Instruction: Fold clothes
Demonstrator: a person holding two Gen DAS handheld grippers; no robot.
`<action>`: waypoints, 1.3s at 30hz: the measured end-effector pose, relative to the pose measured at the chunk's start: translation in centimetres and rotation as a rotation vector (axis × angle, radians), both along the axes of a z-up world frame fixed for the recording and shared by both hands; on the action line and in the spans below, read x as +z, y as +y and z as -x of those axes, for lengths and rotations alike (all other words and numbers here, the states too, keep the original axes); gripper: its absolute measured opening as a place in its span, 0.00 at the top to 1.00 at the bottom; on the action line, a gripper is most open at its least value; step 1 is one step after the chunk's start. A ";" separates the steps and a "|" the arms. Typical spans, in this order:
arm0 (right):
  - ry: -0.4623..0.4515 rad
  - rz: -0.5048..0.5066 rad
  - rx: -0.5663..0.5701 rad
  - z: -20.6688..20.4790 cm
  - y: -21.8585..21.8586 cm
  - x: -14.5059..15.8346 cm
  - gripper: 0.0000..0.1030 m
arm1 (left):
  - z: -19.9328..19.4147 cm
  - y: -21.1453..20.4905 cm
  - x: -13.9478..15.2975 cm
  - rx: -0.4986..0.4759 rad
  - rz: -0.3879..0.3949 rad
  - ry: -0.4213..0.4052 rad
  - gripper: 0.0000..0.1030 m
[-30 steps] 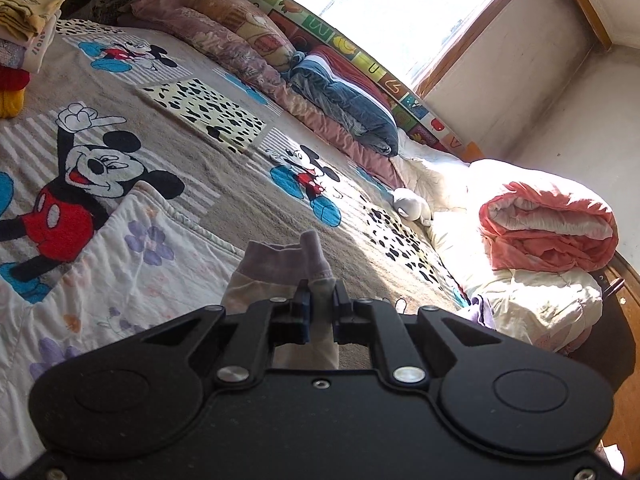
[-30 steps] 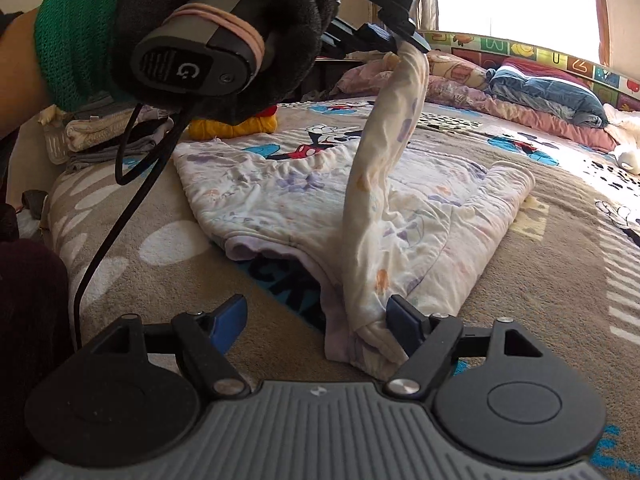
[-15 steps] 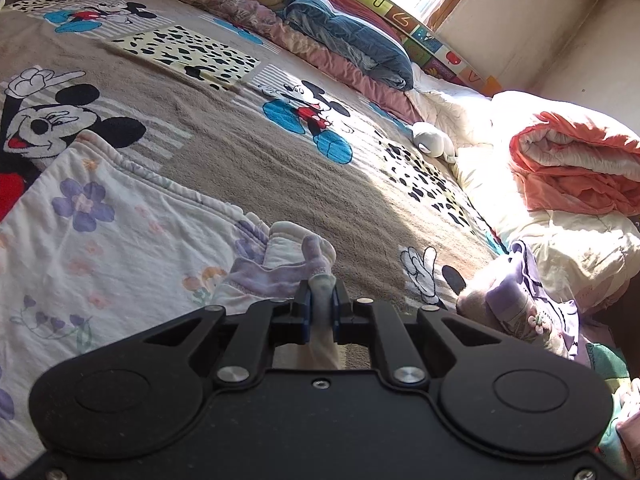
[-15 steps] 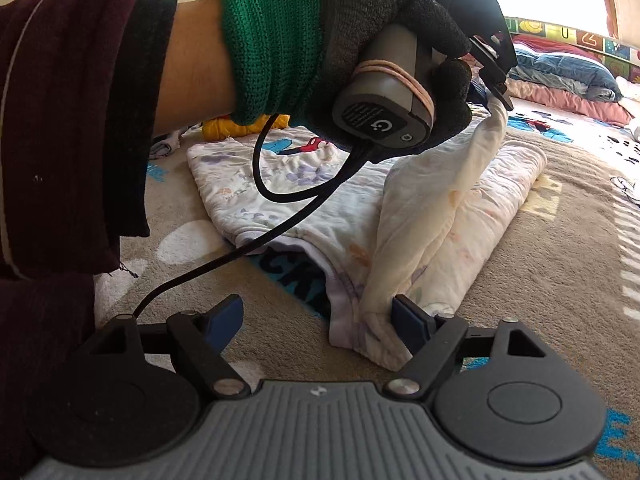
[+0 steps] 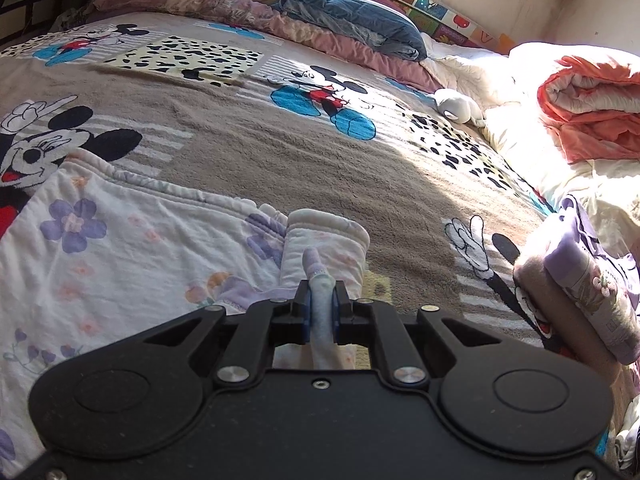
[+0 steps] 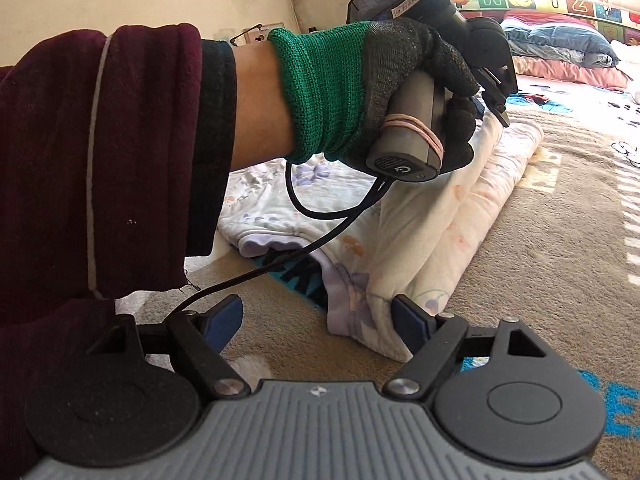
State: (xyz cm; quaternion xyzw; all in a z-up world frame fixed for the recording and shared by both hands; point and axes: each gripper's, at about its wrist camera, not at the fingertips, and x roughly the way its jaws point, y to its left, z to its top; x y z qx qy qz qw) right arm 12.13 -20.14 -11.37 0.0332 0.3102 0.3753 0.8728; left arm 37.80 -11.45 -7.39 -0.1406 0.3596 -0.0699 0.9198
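Note:
A white garment with purple flowers [image 5: 120, 248] lies on the bed. My left gripper [image 5: 320, 310] is shut on a pinched fold of its sleeve, low over the cloth. From the right wrist view the same garment [image 6: 452, 232] lies folded lengthwise, and the left gripper [image 6: 498, 108], held by a gloved hand [image 6: 400, 80], presses the sleeve down near the garment's far end. My right gripper [image 6: 316, 318] is open at the garment's near end, its right finger touching the hem, nothing clamped.
The bed carries a brown cartoon-mouse blanket [image 5: 280, 148]. Pillows [image 5: 352, 20] and rolled quilts [image 5: 592, 108] line its far side. A folded purple-trimmed garment [image 5: 580, 280] lies at the right. A cable [image 6: 320, 236] hangs from the left gripper's handle.
The left gripper has carried the sleeve down and across the garment, from held high to lying low on the cloth. The right gripper stayed open at the near hem.

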 end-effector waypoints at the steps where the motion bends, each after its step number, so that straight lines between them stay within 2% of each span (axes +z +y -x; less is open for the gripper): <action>1: 0.003 -0.005 -0.002 0.0 -0.1 0.0 0.21 | -0.1 -0.2 -0.1 -0.005 -0.017 0.000 0.93; 4: 0.012 -0.021 -0.008 0.0 -0.2 -0.1 0.21 | -0.6 -1.1 -0.7 -0.040 -0.073 0.016 0.92; 6: 0.003 -0.025 -0.016 0.1 -0.3 0.0 0.21 | -1.2 -1.5 -1.2 -0.076 -0.088 0.047 0.86; 10: -0.062 -0.019 -0.055 0.8 -1.0 0.7 0.22 | -0.8 -0.7 0.8 -0.099 -0.045 0.026 0.67; 14: -0.126 -0.013 -0.093 1.5 -1.7 1.4 0.27 | 0.7 1.0 3.0 -0.122 -0.035 -0.031 0.67; 16: -0.159 -0.010 -0.112 1.9 -2.1 1.8 0.33 | 1.3 1.5 3.8 -0.142 -0.063 -0.057 0.67; 19: -0.222 0.003 -0.131 2.4 -2.1 2.3 0.35 | 2.3 1.4 3.9 -0.236 -0.149 -0.084 0.67; 22: -0.335 0.059 -0.091 2.4 0.1 2.5 0.37 | 3.2 0.5 3.3 -0.360 -0.246 -0.114 0.68; 25: -0.383 0.100 -0.055 1.6 1.3 2.5 0.39 | 3.6 -0.7 2.4 -0.457 -0.315 -0.142 0.70; 27: -0.310 0.130 -0.065 0.4 1.5 1.9 0.39 | 3.5 -1.4 1.0 -0.496 -0.378 -0.140 0.70; 30: -0.201 0.153 -0.074 -1.3 1.5 0.9 0.38 | 2.5 -2.2 -2.4 -0.493 -0.525 -0.086 0.71; 33: -0.141 0.144 -0.082 -2.4 1.3 0.2 0.37 | 1.9 -1.7 -2.5 -0.445 -0.476 -0.070 0.69; 35: -0.124 0.131 -0.086 -2.7 1.2 -0.1 0.37 | 1.8 -1.8 -2.3 -0.435 -0.491 -0.067 0.68; 39: -0.143 0.137 -0.084 -2.4 1.4 -0.2 0.36 | 1.9 -1.9 -0.6 -0.395 -0.464 -0.093 0.72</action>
